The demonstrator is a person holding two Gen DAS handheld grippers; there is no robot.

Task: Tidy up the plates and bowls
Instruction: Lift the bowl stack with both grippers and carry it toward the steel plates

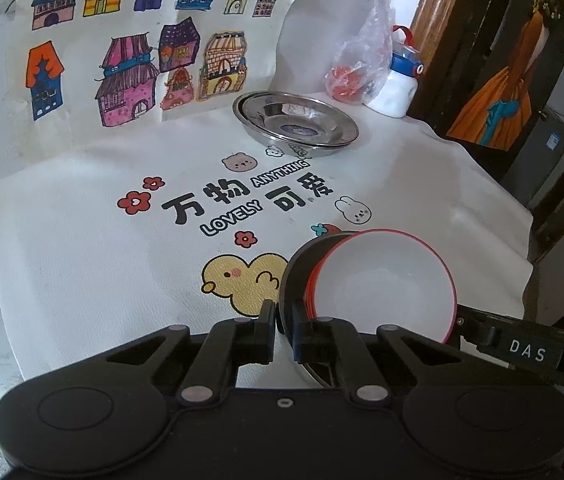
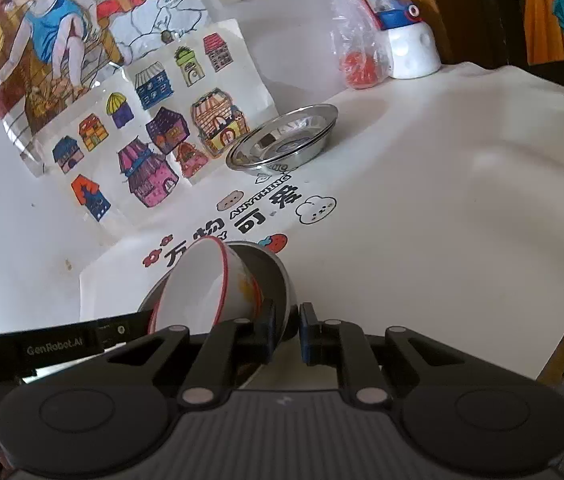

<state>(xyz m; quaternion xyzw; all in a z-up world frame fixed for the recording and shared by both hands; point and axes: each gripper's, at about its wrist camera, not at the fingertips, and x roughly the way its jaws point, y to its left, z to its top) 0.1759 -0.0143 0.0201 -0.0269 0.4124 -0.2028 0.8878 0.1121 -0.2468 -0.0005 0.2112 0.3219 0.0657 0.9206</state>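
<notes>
Both grippers on one steel bowl, near table edge.
Left gripper [image 1: 283, 330] and right gripper [image 2: 286, 330] each narrowly pinch the steel bowl's [image 2: 280, 280] rim; white bowl [image 1: 385, 284] sits tilted inside. Stacked steel plates [image 1: 295, 122] well beyond, near the bag [image 1: 361, 68] and bottle [image 1: 399, 80].

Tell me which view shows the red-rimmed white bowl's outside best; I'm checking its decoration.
The right wrist view: the red-rimmed white bowl tilts there, showing its outer wall with an orange mark. The left wrist view shows only its white inside and red rim.
</notes>
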